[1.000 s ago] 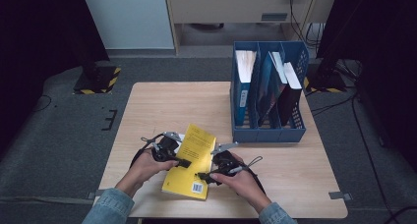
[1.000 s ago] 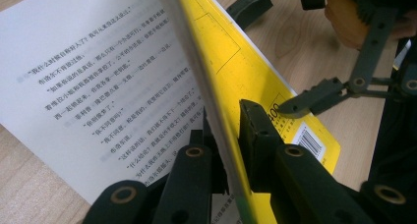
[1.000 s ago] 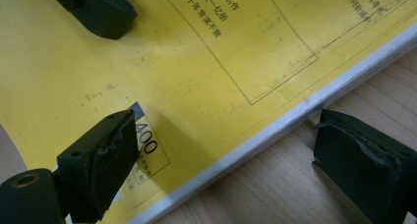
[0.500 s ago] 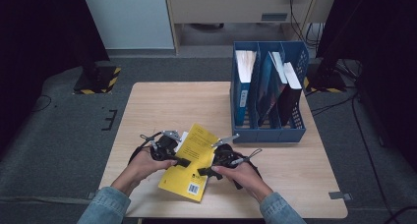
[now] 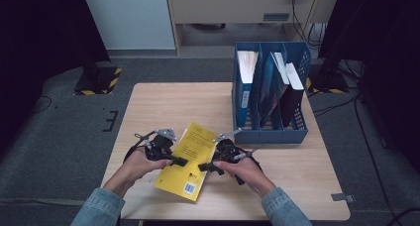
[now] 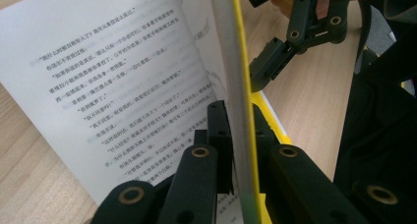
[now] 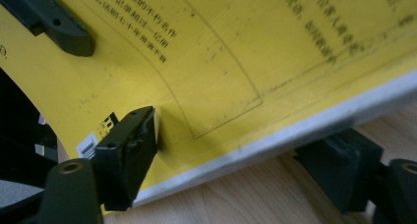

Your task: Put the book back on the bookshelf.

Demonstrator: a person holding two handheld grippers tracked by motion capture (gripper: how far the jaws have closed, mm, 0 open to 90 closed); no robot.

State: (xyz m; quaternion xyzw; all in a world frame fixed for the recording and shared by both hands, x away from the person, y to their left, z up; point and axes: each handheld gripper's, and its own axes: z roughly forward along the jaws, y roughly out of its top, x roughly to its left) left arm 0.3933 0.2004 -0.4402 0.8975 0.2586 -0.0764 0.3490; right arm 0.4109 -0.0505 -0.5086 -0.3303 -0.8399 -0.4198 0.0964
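A yellow paperback book (image 5: pixel 190 156) lies tilted on the wooden table (image 5: pixel 173 102), near its front edge. My left gripper (image 5: pixel 178 161) is shut on the book's left edge. In the left gripper view, the jaws (image 6: pixel 238 135) pinch the yellow cover (image 6: pixel 242 62) and a few pages, and a printed page (image 6: pixel 123 86) opens beside them. My right gripper (image 5: pixel 203 167) is at the book's right edge. Its jaws (image 7: pixel 241 145) have just been closing, one over the cover (image 7: pixel 236 52) and one under the page block, with a slight gap left.
A blue file holder (image 5: pixel 270 132) with three upright books or folders stands at the table's back right, close behind the right hand. Bare wood lies to the left and behind the book. Dark floor and cables surround the table.
The left hand has lifted the book's left edge a little. The right gripper has slid left onto the book's right edge, and its jaws have narrowed around it.
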